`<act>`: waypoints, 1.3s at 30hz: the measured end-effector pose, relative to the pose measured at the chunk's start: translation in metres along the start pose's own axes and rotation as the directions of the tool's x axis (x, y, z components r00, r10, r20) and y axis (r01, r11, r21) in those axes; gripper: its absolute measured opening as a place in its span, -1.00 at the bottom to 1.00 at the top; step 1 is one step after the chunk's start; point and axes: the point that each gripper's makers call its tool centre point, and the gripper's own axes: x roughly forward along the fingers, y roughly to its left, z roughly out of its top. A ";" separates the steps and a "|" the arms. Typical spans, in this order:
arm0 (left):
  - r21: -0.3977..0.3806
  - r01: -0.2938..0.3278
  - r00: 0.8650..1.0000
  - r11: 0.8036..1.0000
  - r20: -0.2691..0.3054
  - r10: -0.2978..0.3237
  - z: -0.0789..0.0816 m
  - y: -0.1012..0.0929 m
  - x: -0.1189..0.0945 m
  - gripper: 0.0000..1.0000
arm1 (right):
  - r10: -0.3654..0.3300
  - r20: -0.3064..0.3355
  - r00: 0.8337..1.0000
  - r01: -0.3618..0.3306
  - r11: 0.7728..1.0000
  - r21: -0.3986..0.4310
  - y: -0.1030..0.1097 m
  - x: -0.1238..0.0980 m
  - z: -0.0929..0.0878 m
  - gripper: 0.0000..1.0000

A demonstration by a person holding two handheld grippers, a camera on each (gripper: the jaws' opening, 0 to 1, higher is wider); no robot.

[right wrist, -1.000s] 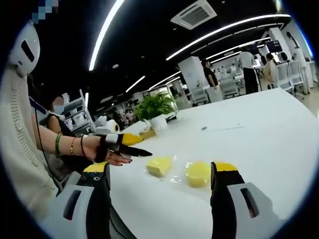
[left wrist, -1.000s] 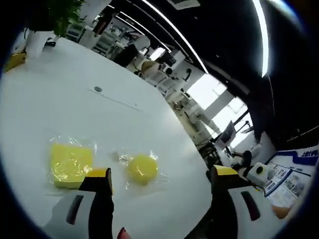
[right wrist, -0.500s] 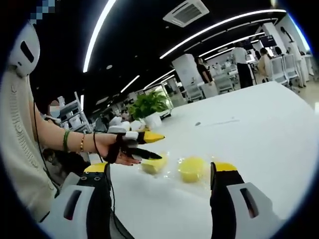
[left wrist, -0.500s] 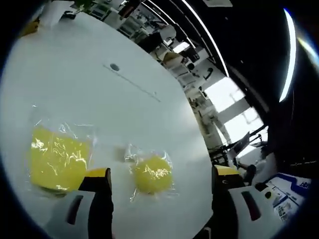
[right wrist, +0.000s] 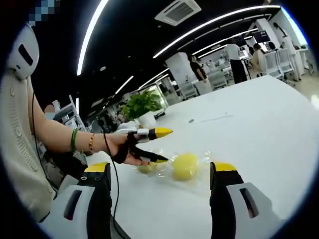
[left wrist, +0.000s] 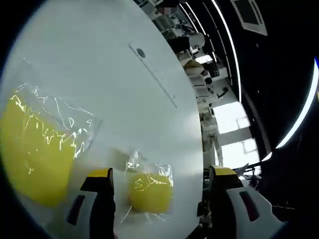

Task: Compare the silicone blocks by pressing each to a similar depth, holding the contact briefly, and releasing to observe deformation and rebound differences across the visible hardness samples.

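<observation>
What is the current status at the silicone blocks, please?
Left gripper open, jaws astride bagged round block. Right gripper open, back from it. Square block unpressed. Nothing blocking.

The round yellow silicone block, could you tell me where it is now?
In the left gripper view, the round block lies bagged on the white table, right of the larger yellow block.
</observation>
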 end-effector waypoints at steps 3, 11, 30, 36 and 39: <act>-0.022 -0.014 1.000 1.000 -0.004 0.014 0.000 0.006 0.007 0.51 | -0.006 -0.001 1.000 0.006 1.000 0.002 -0.003 0.000 -0.001 0.51; -0.050 -0.002 1.000 0.999 -0.025 0.001 -0.003 0.003 0.023 0.18 | -0.018 -0.002 1.000 0.018 1.000 0.018 -0.012 0.002 -0.002 0.49; 0.062 -0.116 0.987 0.991 -0.102 0.122 -0.015 0.028 0.043 -0.96 | -0.027 0.003 1.000 0.027 0.999 0.033 -0.022 0.002 -0.007 0.44; 0.230 -0.101 0.986 0.968 -0.106 0.128 -0.015 0.021 0.042 -1.00 | -0.020 0.002 1.000 0.020 0.999 0.034 -0.021 0.004 -0.006 0.42; 0.234 -0.106 0.985 0.967 -0.106 0.133 -0.017 0.020 0.040 -1.00 | -0.020 0.008 1.000 0.019 0.999 0.035 -0.021 0.004 -0.005 0.43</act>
